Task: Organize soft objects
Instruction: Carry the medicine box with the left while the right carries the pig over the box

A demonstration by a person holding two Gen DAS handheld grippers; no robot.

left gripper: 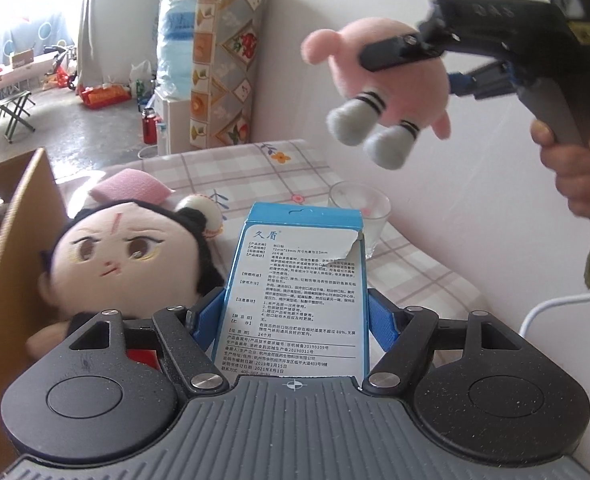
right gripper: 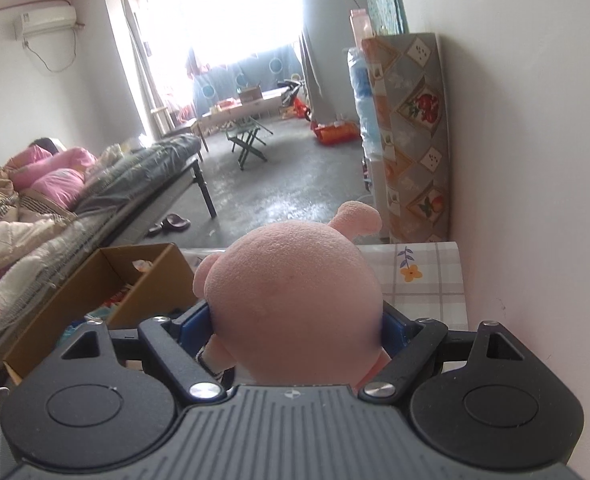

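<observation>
My left gripper [left gripper: 295, 312] is shut on a blue and white bandage box [left gripper: 295, 280], held upright over the table. My right gripper [right gripper: 299, 320] is shut on a pink plush toy [right gripper: 295, 304] with grey feet; it shows high at the right in the left wrist view [left gripper: 395, 80], held in the air above the table. A black-haired plush doll [left gripper: 131, 256] leans beside the cardboard box [left gripper: 19, 248] at the left. A pink sponge [left gripper: 131, 190] and a small round plush [left gripper: 199, 208] lie behind the doll.
A clear glass [left gripper: 361, 212] stands on the checked tablecloth [left gripper: 255, 168] near the wall. The cardboard box [right gripper: 95, 280] holds several items. A bed [right gripper: 75, 208] and a folding stool [right gripper: 251, 140] stand on the floor beyond. A white cable [left gripper: 551, 308] hangs at the right.
</observation>
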